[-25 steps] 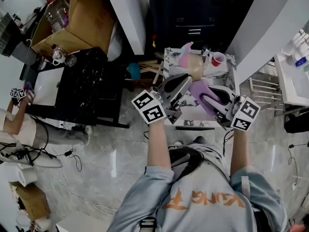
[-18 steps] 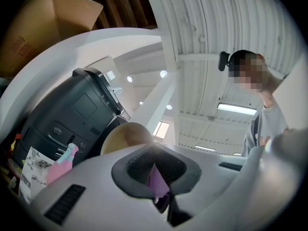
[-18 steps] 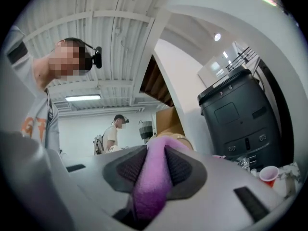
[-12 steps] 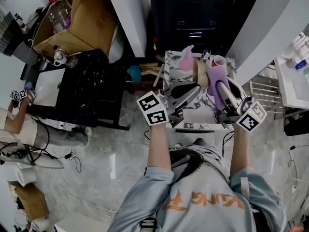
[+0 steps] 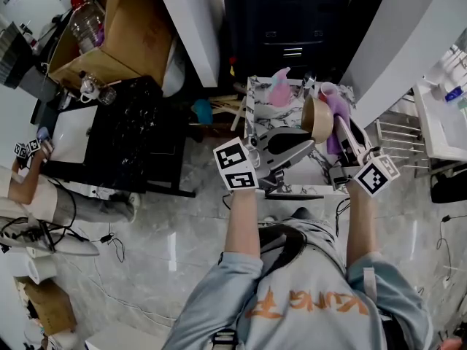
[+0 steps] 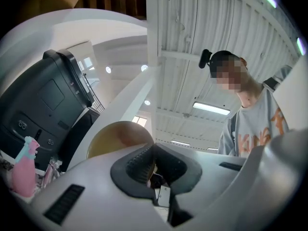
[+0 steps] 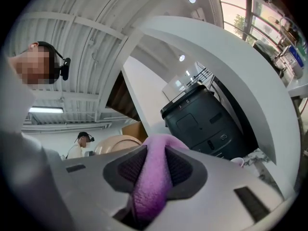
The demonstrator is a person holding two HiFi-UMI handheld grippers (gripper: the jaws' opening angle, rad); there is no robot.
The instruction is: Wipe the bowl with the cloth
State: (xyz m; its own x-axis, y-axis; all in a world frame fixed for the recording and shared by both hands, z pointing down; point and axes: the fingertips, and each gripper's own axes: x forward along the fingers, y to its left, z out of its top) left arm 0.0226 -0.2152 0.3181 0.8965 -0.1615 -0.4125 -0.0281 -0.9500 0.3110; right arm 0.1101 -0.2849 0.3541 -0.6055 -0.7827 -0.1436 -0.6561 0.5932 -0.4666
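A tan bowl (image 5: 317,119) is held up on edge over the small marble table (image 5: 292,183). My left gripper (image 5: 309,143) is shut on its rim; in the left gripper view the bowl (image 6: 115,137) rises just behind the closed pads of that gripper (image 6: 151,165). The purple cloth (image 5: 338,109) sits against the bowl's right side, pinched in my right gripper (image 5: 341,127). In the right gripper view the cloth (image 7: 154,177) bulges out between the shut jaws of that gripper (image 7: 155,170), and the bowl (image 7: 118,143) shows just left of it.
A pink spray bottle (image 5: 279,86) and a red cup (image 5: 327,90) stand at the table's far end. A black counter (image 5: 124,130) and a cardboard box (image 5: 117,35) lie to the left, where another person (image 5: 29,188) stands. A white rack (image 5: 398,133) is on the right.
Both grippers have moved away from me toward the table's far end. The bowl has tipped up onto its edge, and the cloth has come round to its right side.
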